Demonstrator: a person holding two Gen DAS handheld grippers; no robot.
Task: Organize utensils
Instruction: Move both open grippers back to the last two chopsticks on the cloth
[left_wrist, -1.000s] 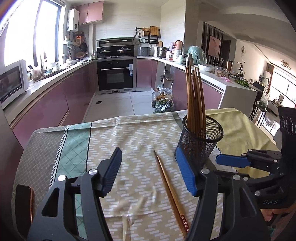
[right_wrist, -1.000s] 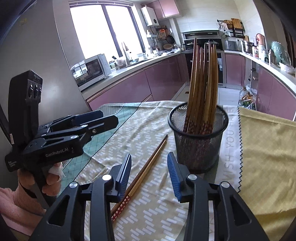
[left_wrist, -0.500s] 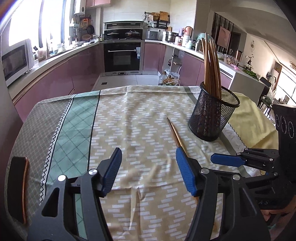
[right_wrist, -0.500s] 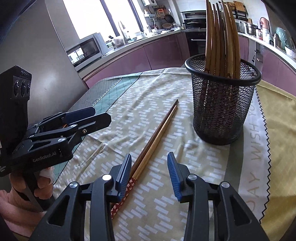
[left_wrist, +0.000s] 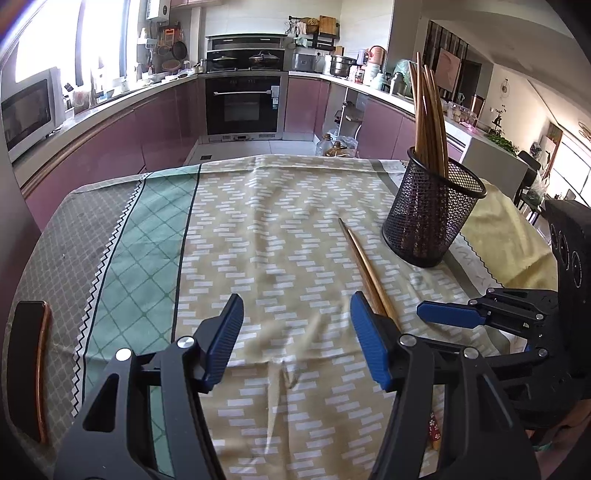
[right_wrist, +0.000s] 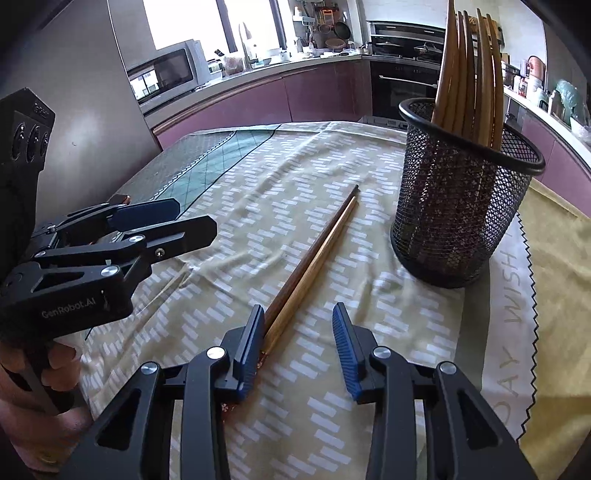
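Note:
A pair of wooden chopsticks (right_wrist: 314, 254) lies flat on the patterned cloth; it also shows in the left wrist view (left_wrist: 364, 267). A black mesh cup (right_wrist: 458, 206) stands upright to their right with several chopsticks (right_wrist: 469, 74) in it; it also shows in the left wrist view (left_wrist: 430, 210). My right gripper (right_wrist: 297, 343) is open and empty, low over the near end of the loose pair, whose ends run under its left finger. My left gripper (left_wrist: 295, 336) is open and empty over the cloth, left of the pair. Each gripper shows in the other's view, the left (right_wrist: 170, 225) and the right (left_wrist: 454, 314).
The table (left_wrist: 110, 236) carries a beige, green and grey cloth with a yellow cloth (right_wrist: 554, 258) at the right. A dark phone-like object (left_wrist: 27, 365) lies at the table's left edge. Kitchen counters, an oven and a microwave stand behind.
Both grippers have pulled back and lowered, away from the mesh cup and toward the near end of the loose chopsticks. Both stayed open. The chopsticks and cup have not moved.

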